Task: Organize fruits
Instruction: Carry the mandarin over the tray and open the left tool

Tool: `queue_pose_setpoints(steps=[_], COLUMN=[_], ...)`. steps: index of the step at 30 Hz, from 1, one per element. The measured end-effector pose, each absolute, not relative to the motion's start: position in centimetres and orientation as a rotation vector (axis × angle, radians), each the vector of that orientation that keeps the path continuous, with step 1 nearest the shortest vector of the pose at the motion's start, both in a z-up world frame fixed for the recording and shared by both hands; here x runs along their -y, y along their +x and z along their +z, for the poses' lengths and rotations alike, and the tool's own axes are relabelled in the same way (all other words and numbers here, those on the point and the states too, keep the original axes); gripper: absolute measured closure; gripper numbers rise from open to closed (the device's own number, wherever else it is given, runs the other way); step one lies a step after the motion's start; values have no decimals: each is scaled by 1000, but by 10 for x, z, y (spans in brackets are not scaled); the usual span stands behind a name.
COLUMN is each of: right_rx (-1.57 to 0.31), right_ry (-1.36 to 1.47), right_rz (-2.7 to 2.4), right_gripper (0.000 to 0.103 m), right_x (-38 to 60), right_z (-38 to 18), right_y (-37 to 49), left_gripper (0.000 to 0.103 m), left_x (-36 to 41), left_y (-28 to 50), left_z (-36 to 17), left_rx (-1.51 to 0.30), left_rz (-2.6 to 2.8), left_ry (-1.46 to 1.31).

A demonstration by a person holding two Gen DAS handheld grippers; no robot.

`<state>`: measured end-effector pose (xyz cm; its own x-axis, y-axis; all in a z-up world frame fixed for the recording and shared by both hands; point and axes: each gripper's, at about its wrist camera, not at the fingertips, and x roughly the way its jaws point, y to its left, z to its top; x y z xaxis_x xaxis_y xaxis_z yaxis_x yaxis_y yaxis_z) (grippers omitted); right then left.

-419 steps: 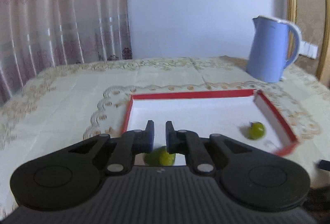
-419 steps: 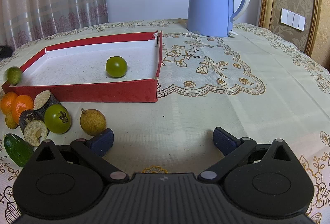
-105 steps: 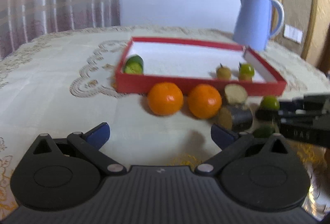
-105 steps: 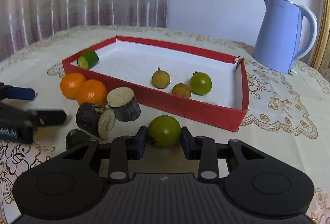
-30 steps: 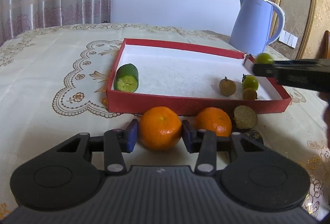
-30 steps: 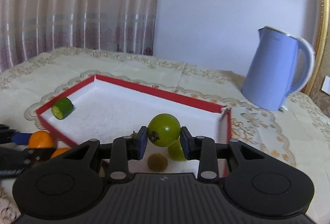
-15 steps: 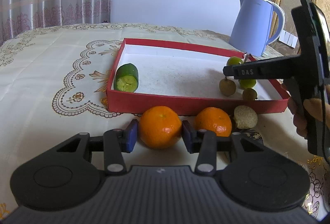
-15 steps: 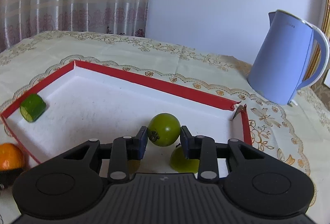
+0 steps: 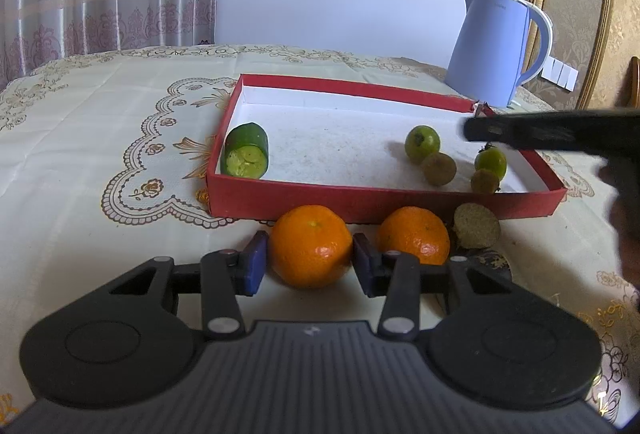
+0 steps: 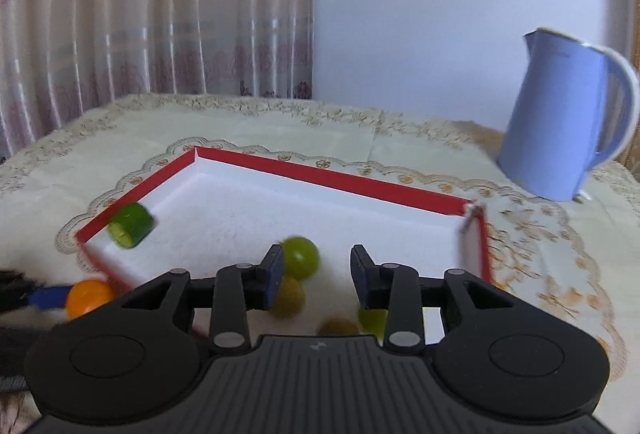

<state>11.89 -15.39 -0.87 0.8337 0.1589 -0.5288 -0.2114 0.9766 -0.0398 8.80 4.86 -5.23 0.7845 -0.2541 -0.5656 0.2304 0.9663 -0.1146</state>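
While our left gripper [image 9: 306, 260] sits low on the table just in front of the red box [image 9: 360, 200], its blue pads are one on each side of an orange [image 9: 311, 246]. The pads look like they touch the orange, so we think we hold it, but it rests on the cloth and is not lifted yet.

At the left end of the box, by the near corner, lies a cut piece of cucumber [image 9: 246, 151]. Toward the right end of the box lie two green fruits [image 9: 422, 144] and two small brown ones [image 9: 439, 169], close together. Just outside the near edge of the box a second orange [image 9: 414, 234] waits, with a brown cut piece [image 9: 477, 231] beside it.

Our right gripper [image 10: 316, 276] hangs over the right part of the box. It is partly open and holds nothing. One green fruit [image 10: 300, 259] lies in the box below it, a bit blurry.

We think we are in the middle of the job. Next we need to lift the orange over the near wall of the box and let it go on the empty white floor. We must hold it tight enough, as it is round and may roll.
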Motion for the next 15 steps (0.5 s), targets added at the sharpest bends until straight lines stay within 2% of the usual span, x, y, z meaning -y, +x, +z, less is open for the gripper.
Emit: queue_pose_setpoints(steps=[4, 7, 15], right_rx=[-535, -546, -627], right_ry=[-91, -69, -16], right_rz=[166, 128, 51], right_gripper=[61, 48, 47], right_x=[174, 190, 212], right_z=[-12, -22, -50], right_y=[77, 56, 47], left_gripper=[62, 61, 61], left_x=[-47, -45, -39], left_y=[88, 88, 87], left_z=[-53, -52, -53], left_rx=[-616, -617, -618], left_rz=[-257, -251, -231], left_ry=[-29, -15, 28])
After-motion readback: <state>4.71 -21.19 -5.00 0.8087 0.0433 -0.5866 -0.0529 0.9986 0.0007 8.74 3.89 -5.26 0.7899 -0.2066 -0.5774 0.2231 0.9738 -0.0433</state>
